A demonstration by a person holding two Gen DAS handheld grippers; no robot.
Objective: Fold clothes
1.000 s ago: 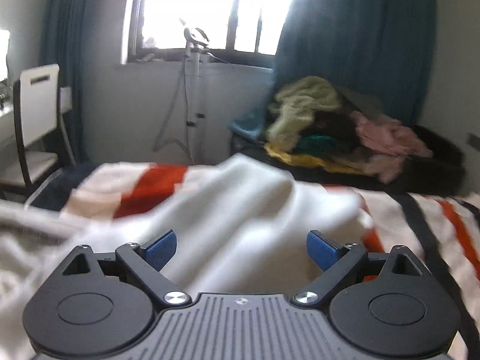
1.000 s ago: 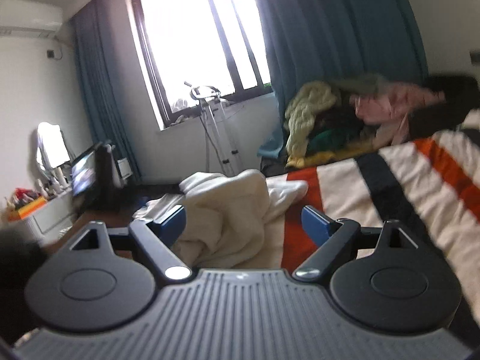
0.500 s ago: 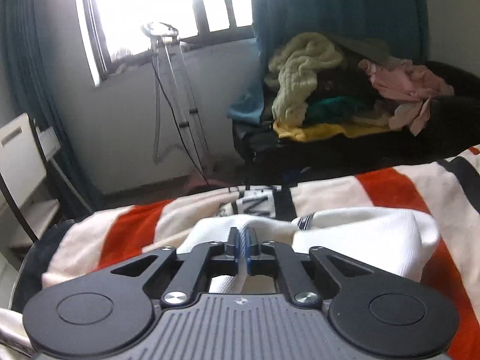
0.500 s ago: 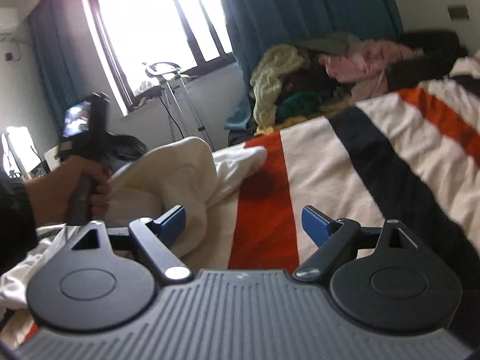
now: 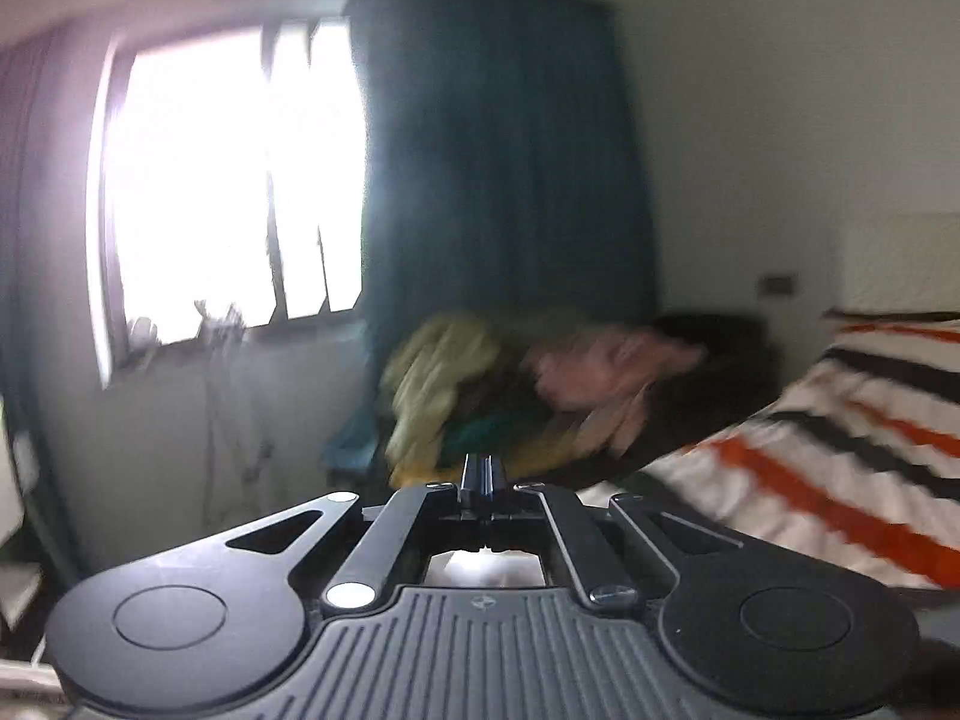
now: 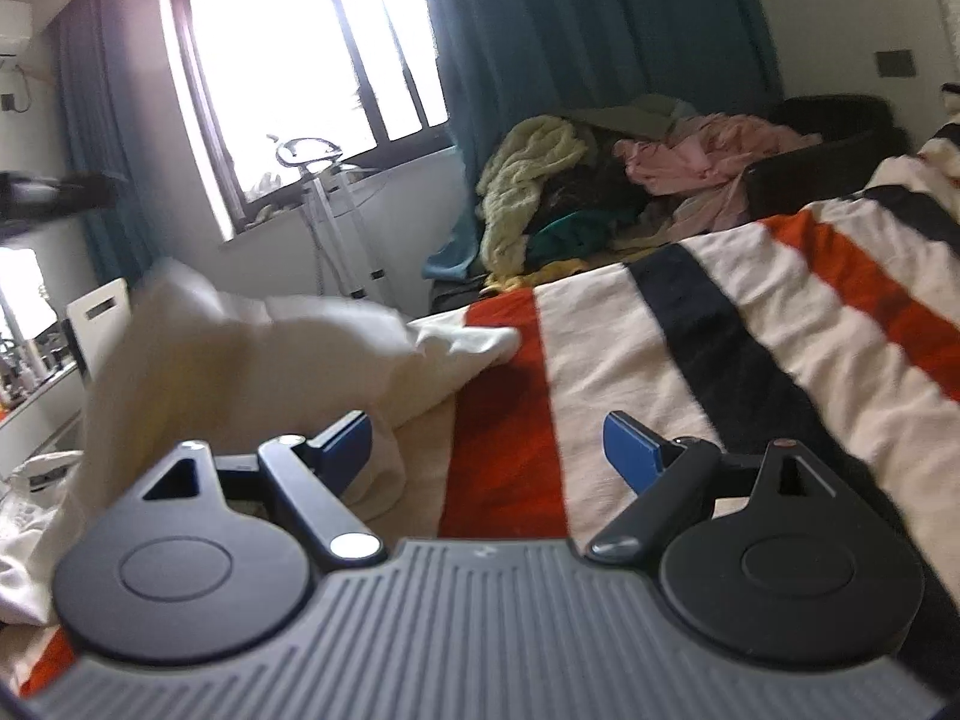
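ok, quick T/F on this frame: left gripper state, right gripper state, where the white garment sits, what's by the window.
1. The left gripper is wide open. False: its jaws are shut.
2. The right gripper is open and holds nothing. True.
3. The white garment lies partly on the striped bedspread. True.
4. The clothes pile by the curtain is neatly folded. False: it is a jumbled heap.

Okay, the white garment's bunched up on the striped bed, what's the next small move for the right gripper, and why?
Probably ease the right gripper left and close on the white garment. Its fingers are open over the striped blanket, and the cloth lies crumpled beside them.
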